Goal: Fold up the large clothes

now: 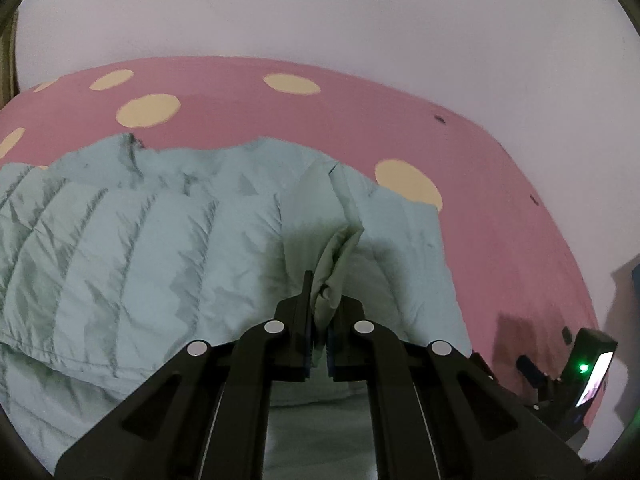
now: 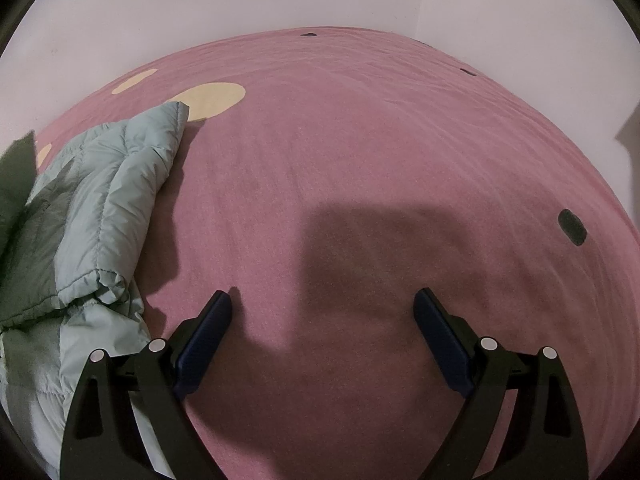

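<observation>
A pale mint quilted puffer jacket (image 1: 168,240) lies spread on a pink bed cover (image 1: 500,208). My left gripper (image 1: 325,300) is shut on a pinched fold of the jacket's edge and holds it a little above the rest of the jacket. In the right wrist view the jacket (image 2: 116,200) lies bunched at the left, with a sleeve or flap folded over. My right gripper (image 2: 322,304) is open and empty, just above the bare pink cover, to the right of the jacket.
The pink cover (image 2: 360,140) has cream dots (image 1: 149,110) and small dark patches (image 2: 572,227). White walls (image 1: 320,8) stand close behind the bed. The other gripper's body with a green light (image 1: 584,368) shows at the lower right of the left wrist view.
</observation>
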{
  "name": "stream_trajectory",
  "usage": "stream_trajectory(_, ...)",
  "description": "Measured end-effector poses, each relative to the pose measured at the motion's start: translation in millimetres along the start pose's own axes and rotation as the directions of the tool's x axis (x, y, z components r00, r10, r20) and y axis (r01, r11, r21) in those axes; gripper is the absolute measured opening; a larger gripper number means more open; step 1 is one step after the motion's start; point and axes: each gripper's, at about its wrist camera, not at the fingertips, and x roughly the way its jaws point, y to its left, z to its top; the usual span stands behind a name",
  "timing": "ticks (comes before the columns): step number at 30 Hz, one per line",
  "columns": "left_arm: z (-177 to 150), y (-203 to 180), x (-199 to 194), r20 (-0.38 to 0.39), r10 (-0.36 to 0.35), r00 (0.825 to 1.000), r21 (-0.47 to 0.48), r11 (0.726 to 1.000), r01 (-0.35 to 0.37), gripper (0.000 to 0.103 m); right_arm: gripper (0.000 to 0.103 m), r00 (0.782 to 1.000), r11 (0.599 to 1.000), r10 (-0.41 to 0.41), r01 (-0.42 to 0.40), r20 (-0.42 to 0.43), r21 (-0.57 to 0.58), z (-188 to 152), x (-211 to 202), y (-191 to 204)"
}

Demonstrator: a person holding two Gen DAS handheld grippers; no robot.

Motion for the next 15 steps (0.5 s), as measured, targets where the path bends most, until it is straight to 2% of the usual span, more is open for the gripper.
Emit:
stream_trajectory(11, -17, -26, 38, -0.074, 0.036, 0.997, 0.047, 0.998, -0.033, 0.007, 0.092, 1.000, 1.000, 0.003, -0.003, 0.000, 0.002, 0, 0, 0)
stream_trajectory(14, -18, -31, 37, -0.074, 0.041, 0.996, 0.066, 0.997, -0.036, 0.025, 0.092, 1.000, 1.000, 0.003, -0.003, 0.000, 0.002, 0, 0, 0)
stream_trajectory(15, -18, -32, 34, -0.072, 0.036, 0.997, 0.068, 0.997, -0.031, 0.038, 0.092, 1.000, 1.000, 0.003, -0.003, 0.000, 0.002, 0, 0, 0)
